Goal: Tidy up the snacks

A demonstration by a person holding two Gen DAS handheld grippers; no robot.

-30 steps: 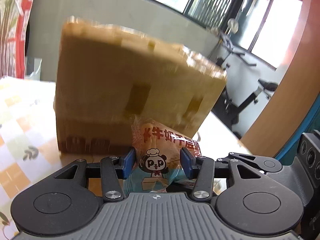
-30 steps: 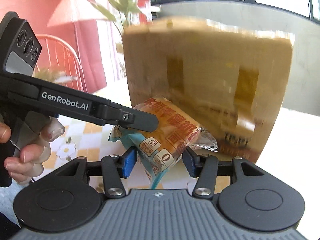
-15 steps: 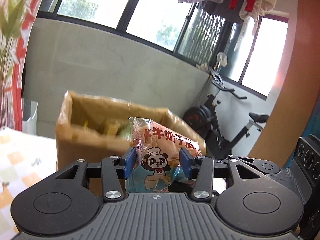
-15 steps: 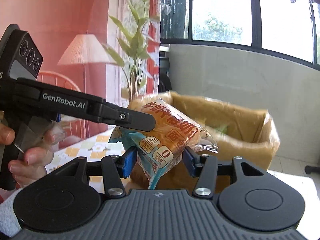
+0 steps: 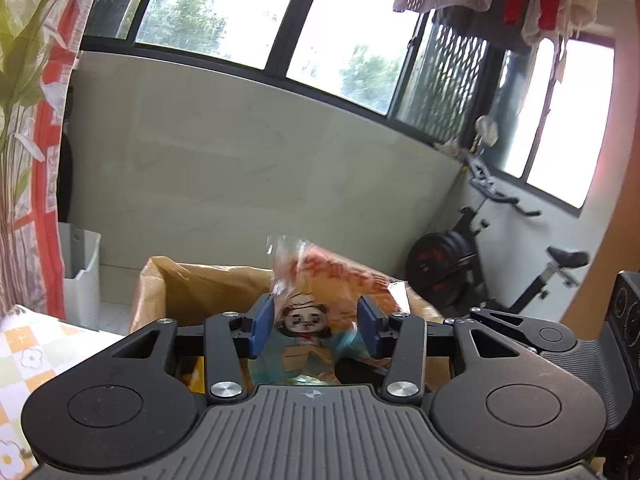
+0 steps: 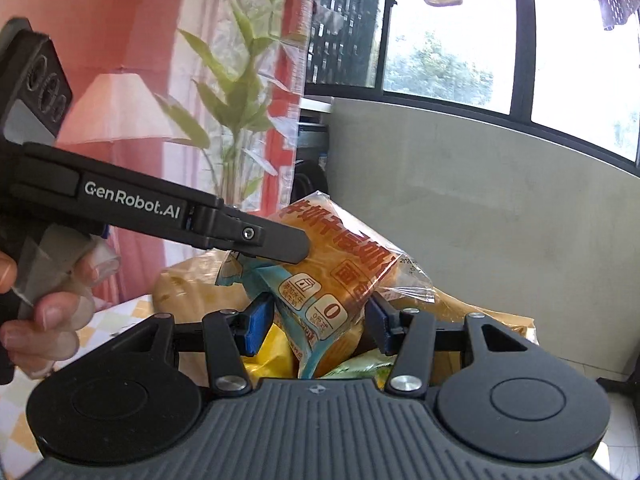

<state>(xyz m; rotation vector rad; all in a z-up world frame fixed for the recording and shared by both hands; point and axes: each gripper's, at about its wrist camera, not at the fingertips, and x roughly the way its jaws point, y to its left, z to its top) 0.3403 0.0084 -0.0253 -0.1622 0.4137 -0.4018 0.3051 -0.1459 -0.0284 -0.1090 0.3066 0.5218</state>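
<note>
By the grey wall, above the open brown cardboard box [image 5: 208,284], we see both grippers' closing left [image 5: 316,320] and steady right [image 6: 316,320] fingers [image 6: 256,326] clenching one panda-printed bread packet [image 6: 340,276].

The snack packet [image 6: 340,280] low in the centre of the right wrist view is glossy clear plastic film with printed panels, crinkled at its sealed edge. The same kind of packet [image 5: 316,316] shows blurred in the left wrist view. Behind it the cardboard box [image 5: 200,288] is matt brown paperboard, creased along the rim. Each hand-held gripper [image 6: 316,322] has matt black plastic links, bright metal screw heads, smooth blue pads [image 6: 256,324] and a ribbed grey body. The table [image 5: 36,352] at lower left carries a smooth patterned covering.
</note>
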